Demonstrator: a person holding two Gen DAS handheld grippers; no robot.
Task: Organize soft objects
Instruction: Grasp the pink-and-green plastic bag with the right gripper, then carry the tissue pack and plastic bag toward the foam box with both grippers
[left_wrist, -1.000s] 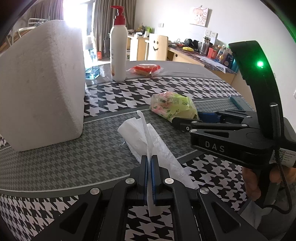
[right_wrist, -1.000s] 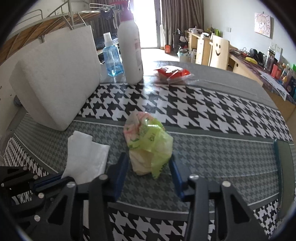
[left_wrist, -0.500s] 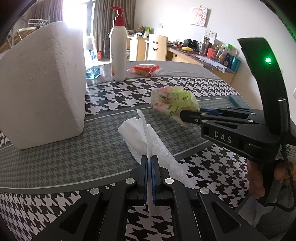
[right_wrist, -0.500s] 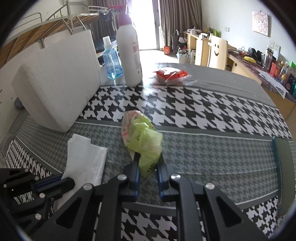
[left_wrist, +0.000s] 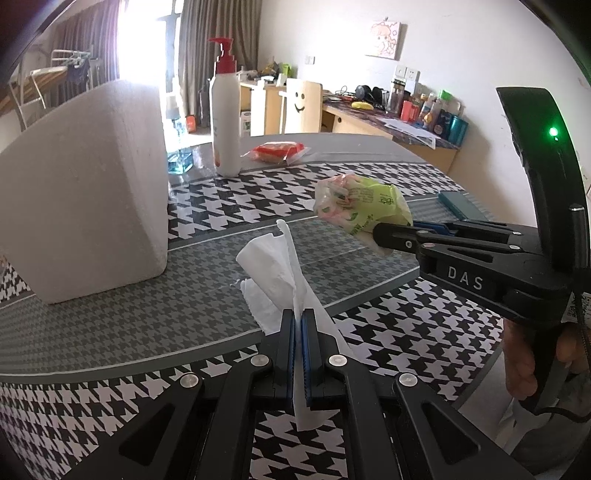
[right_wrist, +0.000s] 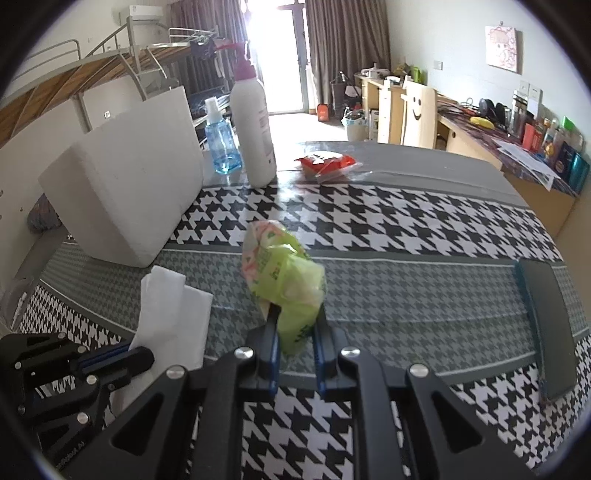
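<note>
Jaws of my right hand-held gripper (right_wrist: 295, 325) have just closed on the green packet (right_wrist: 284, 266), lifting it beside the foam block (right_wrist: 125, 192); my left hand-held gripper (left_wrist: 298, 321) pinches the tissue (left_wrist: 273, 269).

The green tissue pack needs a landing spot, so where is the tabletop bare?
Bare: the houndstooth stretch between the red snack packet and the dark flat case. Crowded: the left side, with the foam block, pump bottle, spray bottle and white tissue.

On the table (right_wrist: 424, 206), the foam block (right_wrist: 125, 192) stands left; the pump bottle (right_wrist: 255, 129) and spray bottle (right_wrist: 220, 142) stand behind it toward the far edge, a wrapped snack (right_wrist: 327, 164) right of them, probably a phone (right_wrist: 550, 321) near the right edge.
</note>
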